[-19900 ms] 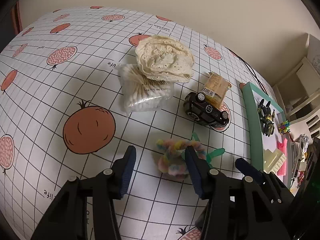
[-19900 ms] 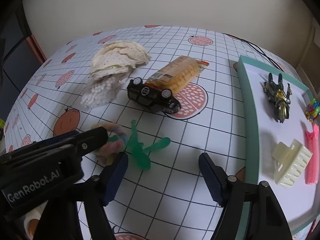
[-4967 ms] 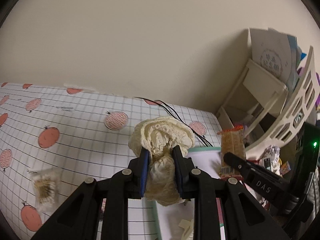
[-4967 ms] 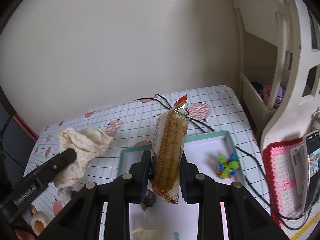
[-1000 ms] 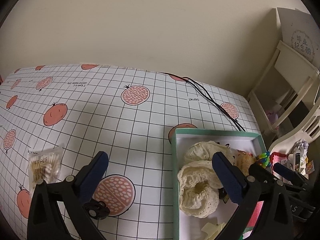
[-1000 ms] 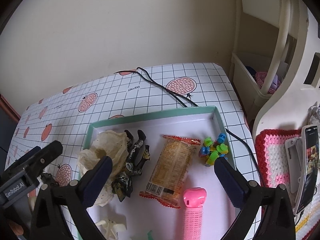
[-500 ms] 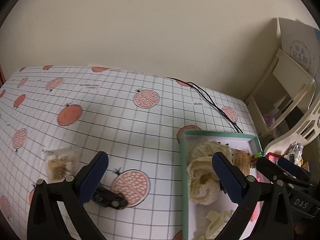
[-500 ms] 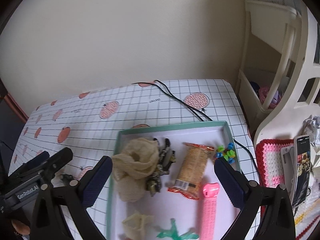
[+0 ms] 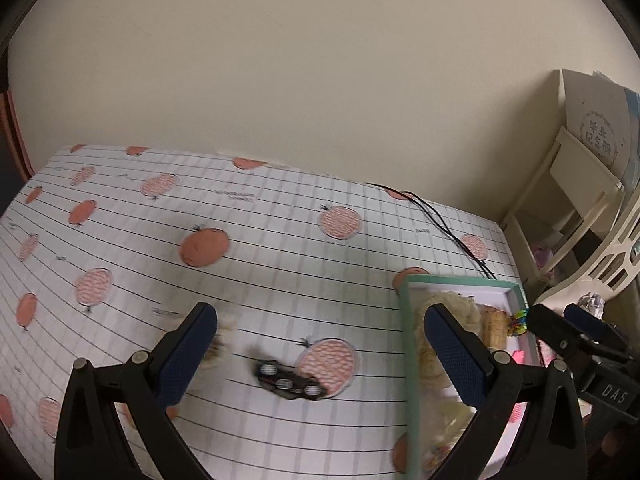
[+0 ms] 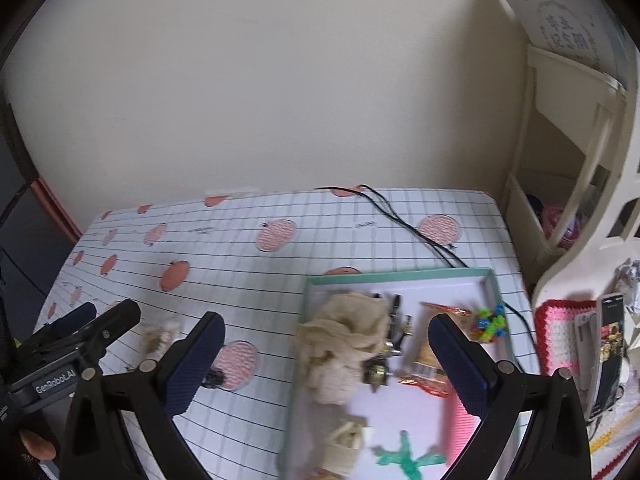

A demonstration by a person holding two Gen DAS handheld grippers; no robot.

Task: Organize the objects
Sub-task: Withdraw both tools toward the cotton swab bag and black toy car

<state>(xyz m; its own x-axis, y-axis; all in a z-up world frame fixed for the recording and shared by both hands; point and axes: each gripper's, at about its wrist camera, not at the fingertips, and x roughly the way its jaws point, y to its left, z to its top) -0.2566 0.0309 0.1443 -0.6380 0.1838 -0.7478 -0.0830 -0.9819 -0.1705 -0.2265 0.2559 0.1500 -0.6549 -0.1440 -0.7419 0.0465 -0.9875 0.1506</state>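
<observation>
My left gripper (image 9: 322, 344) hangs open and empty above the table. Below it lies a black toy car (image 9: 290, 380) on the grid-patterned tablecloth (image 9: 240, 264). A bag of cotton swabs (image 9: 220, 338) peeks out behind its left finger. My right gripper (image 10: 326, 360) is also open and empty, over the left edge of the green-rimmed tray (image 10: 396, 274). In the tray lie a cream lace cloth (image 10: 344, 332), a black and gold toy (image 10: 390, 340), a snack pack (image 10: 428, 360), colourful beads (image 10: 488, 322), a pink comb (image 10: 460, 420), a green toy (image 10: 404, 458) and a cream hair clip (image 10: 344, 448).
A black cable (image 10: 408, 224) runs across the table to the tray's far corner. Right of the tray a phone (image 10: 608, 344) rests beside a pink crochet mat (image 10: 556, 336). A white shelf unit (image 10: 568, 184) stands at the right. The wall closes off the back.
Both views have swung left and pulled back from the tray. The toy car and the swab bag now sit between the left gripper's fingers. Both grippers stay open.
</observation>
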